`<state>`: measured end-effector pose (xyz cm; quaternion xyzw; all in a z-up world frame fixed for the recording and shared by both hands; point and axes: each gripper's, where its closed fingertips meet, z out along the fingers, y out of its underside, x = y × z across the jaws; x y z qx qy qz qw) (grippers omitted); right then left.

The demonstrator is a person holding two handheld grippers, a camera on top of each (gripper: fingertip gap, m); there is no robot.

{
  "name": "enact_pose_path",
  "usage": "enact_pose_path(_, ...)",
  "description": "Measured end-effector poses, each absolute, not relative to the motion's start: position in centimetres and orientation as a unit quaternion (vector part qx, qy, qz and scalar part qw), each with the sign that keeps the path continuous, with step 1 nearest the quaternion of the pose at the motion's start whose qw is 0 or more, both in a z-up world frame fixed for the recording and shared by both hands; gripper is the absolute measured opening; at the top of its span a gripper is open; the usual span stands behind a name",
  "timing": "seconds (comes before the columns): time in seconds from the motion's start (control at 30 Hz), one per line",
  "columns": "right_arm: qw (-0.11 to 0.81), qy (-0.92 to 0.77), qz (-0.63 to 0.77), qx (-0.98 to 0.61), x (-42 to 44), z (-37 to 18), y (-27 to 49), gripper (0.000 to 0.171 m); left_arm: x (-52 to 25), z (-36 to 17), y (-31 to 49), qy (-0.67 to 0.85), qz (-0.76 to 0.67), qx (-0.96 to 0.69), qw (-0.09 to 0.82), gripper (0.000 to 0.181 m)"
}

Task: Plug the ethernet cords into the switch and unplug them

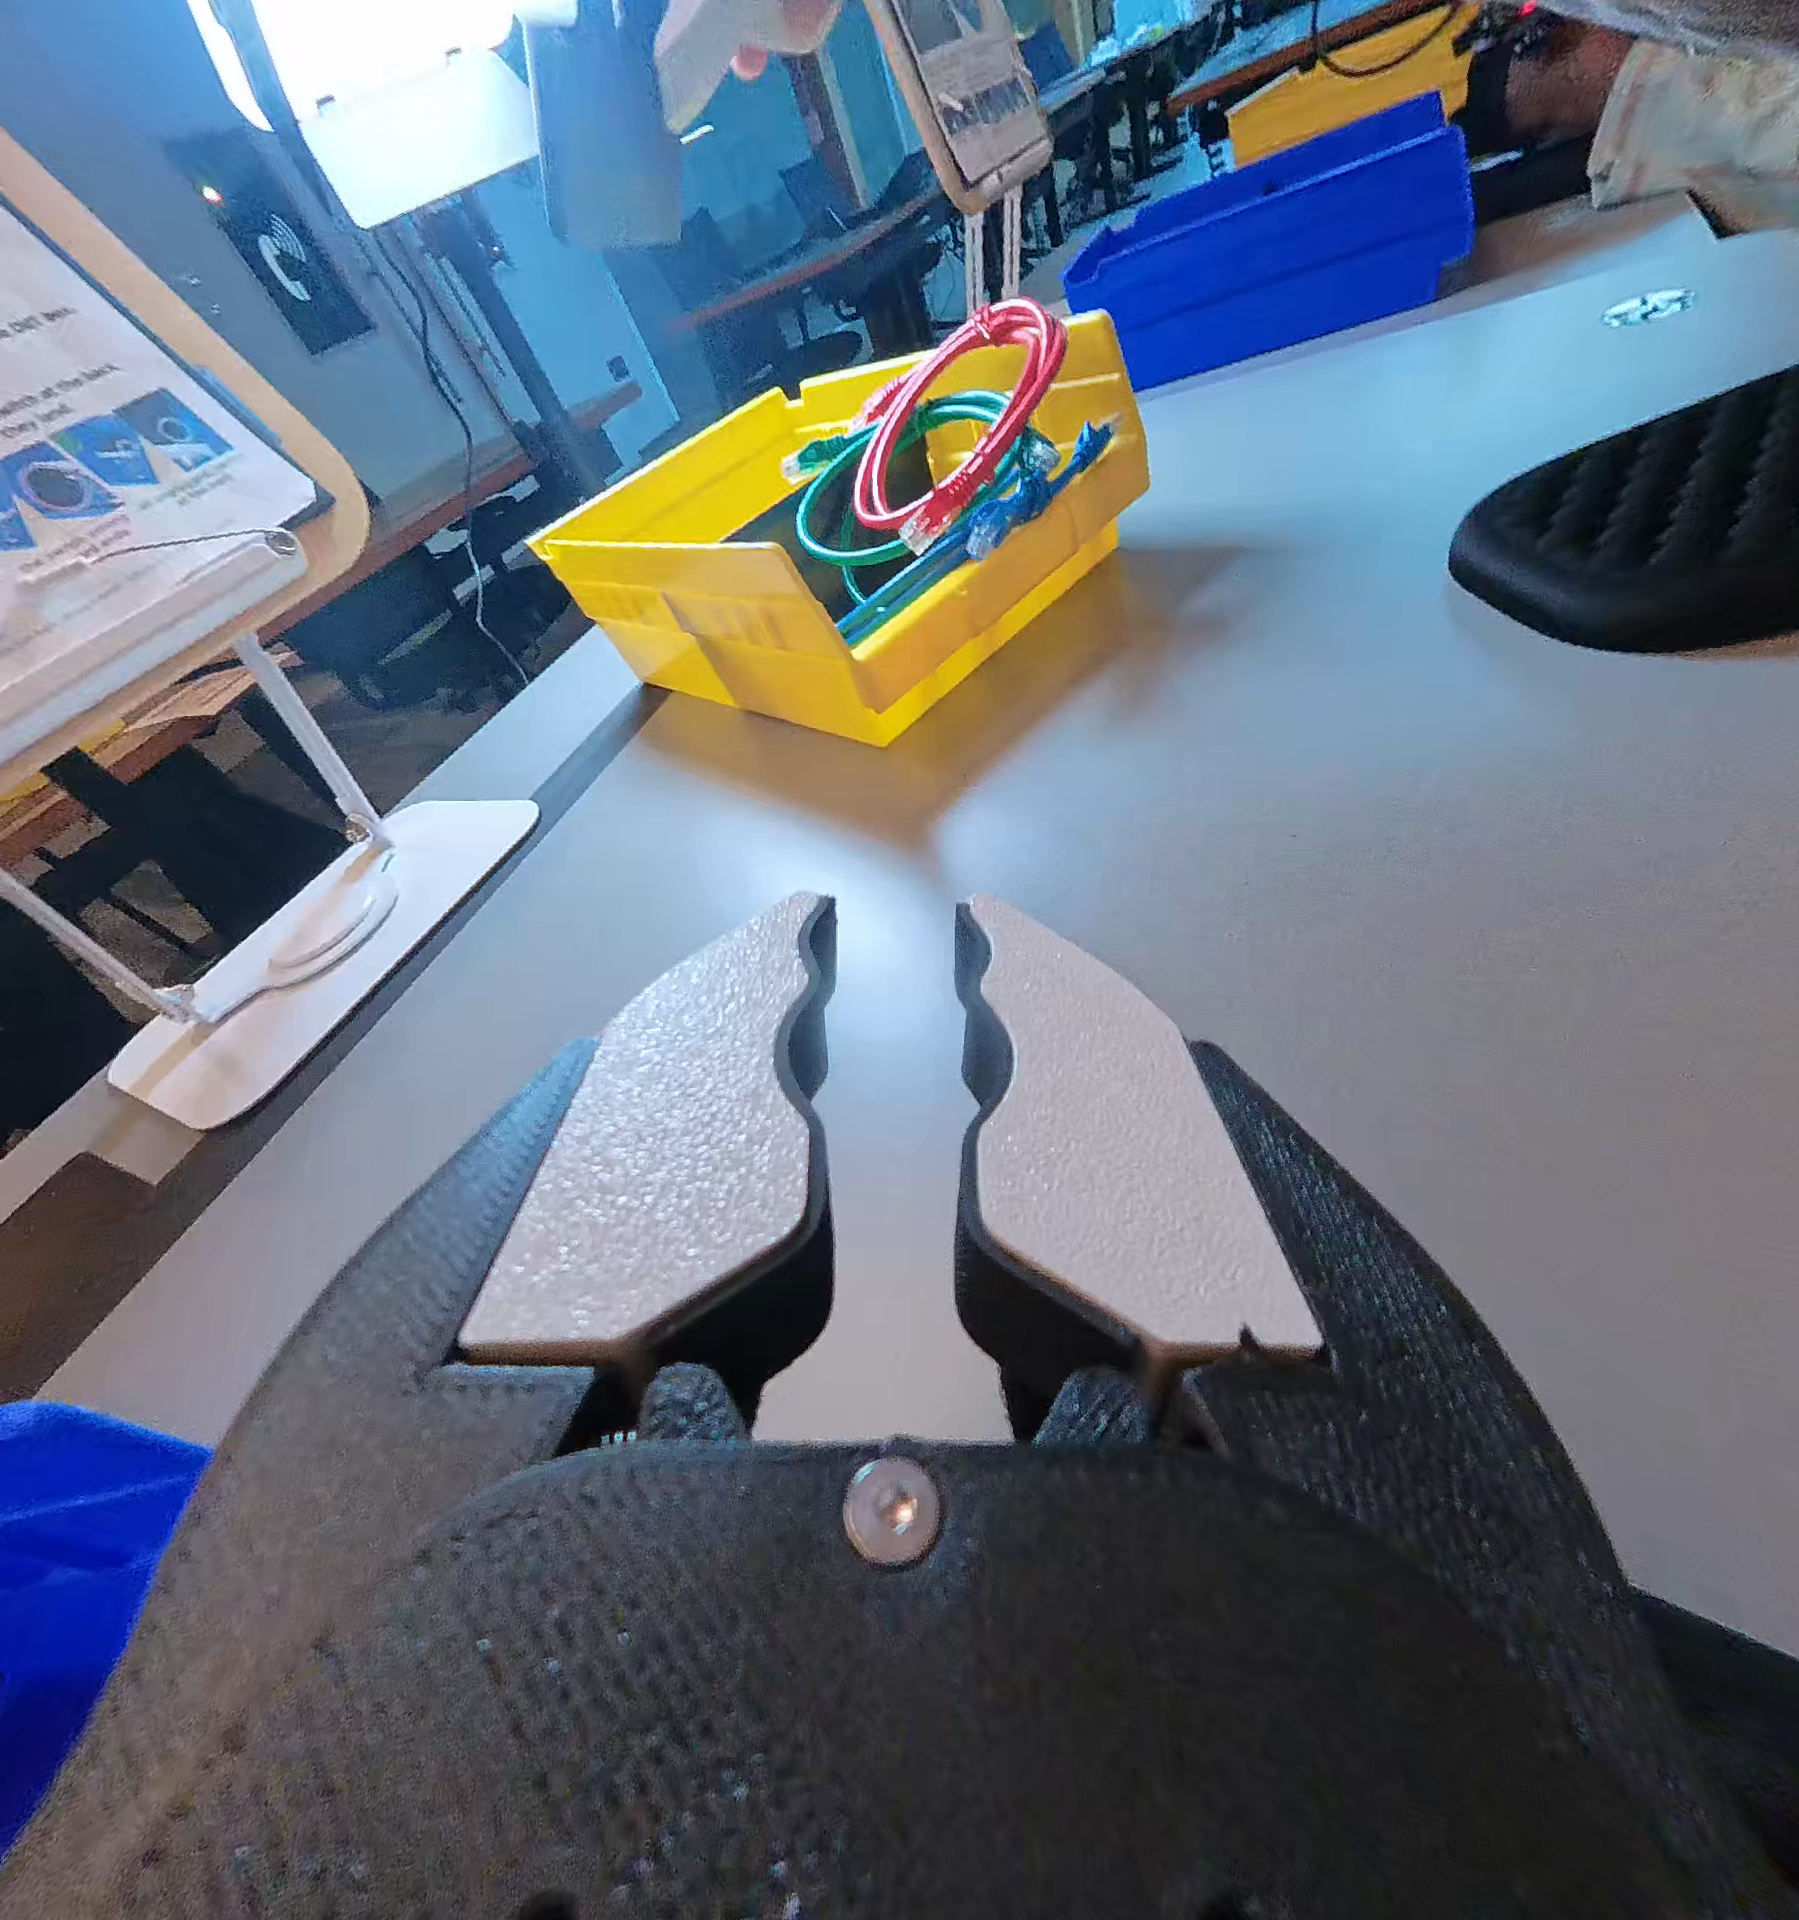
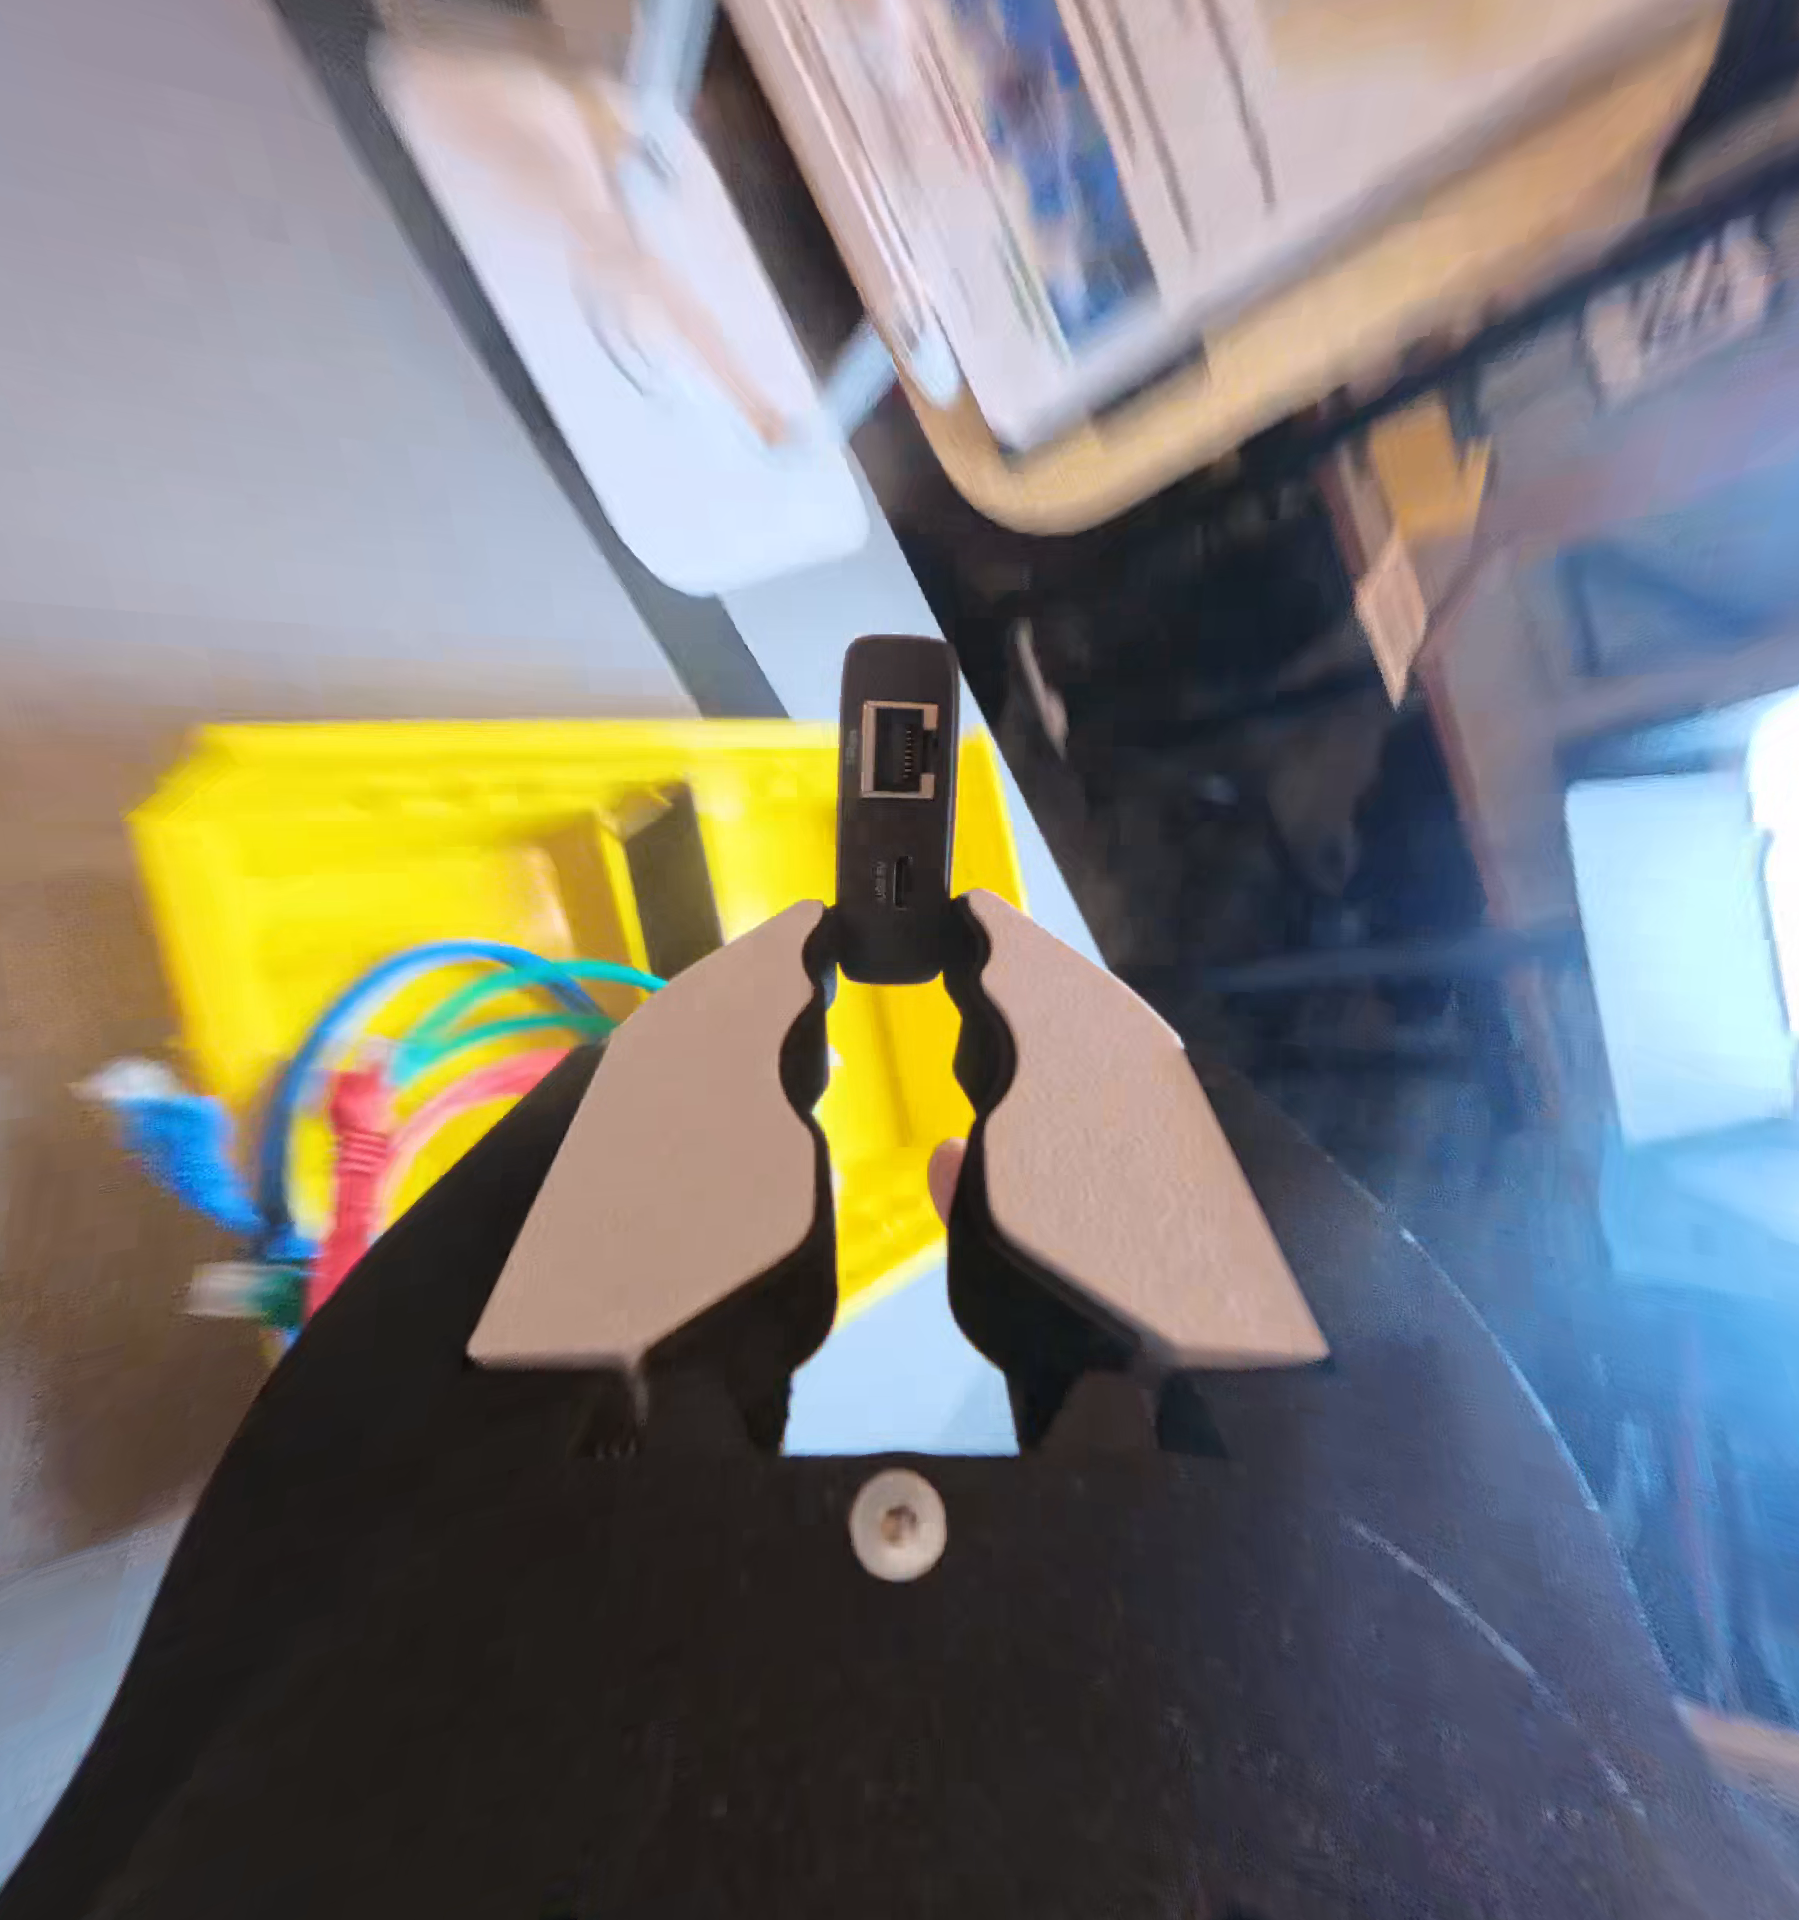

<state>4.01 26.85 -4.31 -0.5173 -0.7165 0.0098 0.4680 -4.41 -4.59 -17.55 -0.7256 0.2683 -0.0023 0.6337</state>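
My right gripper [image 2: 893,920] is shut on a small black switch [image 2: 895,790] and holds it upright in the air, its ethernet port facing the camera. Behind it, blurred, is a yellow bin [image 2: 375,852] with red, green and blue ethernet cords [image 2: 355,1122]. In the left wrist view the same yellow bin [image 1: 770,613] stands on the grey table [image 1: 1394,987] with a red cord coil [image 1: 962,416], a green cord [image 1: 833,509] and a blue cord [image 1: 1020,499] in it. My left gripper [image 1: 895,914] is open and empty, low over the table, well short of the bin.
A white stand with a printed sheet [image 1: 95,499] and a flat base [image 1: 344,935] is at the table's left edge. A black mat [image 1: 1684,520] lies at the right. Blue bins [image 1: 1279,249] sit behind the yellow one. Something blue [image 1: 33,1558] is at bottom left. Some 35 centimeters of space lies between my two pairs of fingers.
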Motion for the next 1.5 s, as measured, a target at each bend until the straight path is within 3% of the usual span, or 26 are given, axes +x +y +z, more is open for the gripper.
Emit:
enact_pose_path(0.13,0.345,-0.674,0.044,-0.652,4.4,-10.2,34.8,0.02,-3.7,-18.2,-4.6,0.284,-0.006,-0.726,0.626,0.021)
enact_pose_path(0.3,0.197,-0.624,0.19,-0.732,1.0,-16.7,36.1,0.02,-3.6,-19.2,-4.6,0.285,-0.022,-0.735,0.615,0.019)
enact_pose_path(0.5,0.041,-0.601,0.201,-0.772,-0.4,-22.9,36.5,0.022,-3.6,-19.8,-4.5,0.286,-0.041,-0.741,0.607,0.019)
enact_pose_path(0.6,0.07,-0.63,0.14,-0.761,-0.5,-23.8,38.4,0.028,-3.6,-20.1,-4.5,0.286,-0.047,-0.743,0.603,0.019)
enact_pose_path(0.77,0.213,-0.66,-0.01,-0.72,-0.5,-21.4,42.5,0.025,-3.3,-20.2,-4.5,0.288,-0.049,-0.744,0.601,0.021)
enact_pose_path(0.97,0.337,-0.674,0.025,-0.657,-1.3,-15.0,38.7,0.025,-4.2,-19.5,-4.5,0.28,-0.014,-0.747,0.603,0.022)
enact_pose_path(1.13,0.421,-0.698,0.093,-0.572,0.8,-9.5,29.7,0.026,-8.2,-17.8,-5.4,0.251,0.062,-0.762,0.594,0.024)
enact_pose_path(1.3,0.381,-0.757,0.087,-0.524,7.6,-10.6,21.1,0.029,-16.0,-18.5,-8.7,0.202,0.174,-0.819,0.508,0.035)
enact_pose_path(1.5,0.333,-0.784,0.035,-0.523,14.2,-14.7,17.2,0.037,-23.3,-23.0,-14.0,0.165,0.252,-0.902,0.309,0.06)
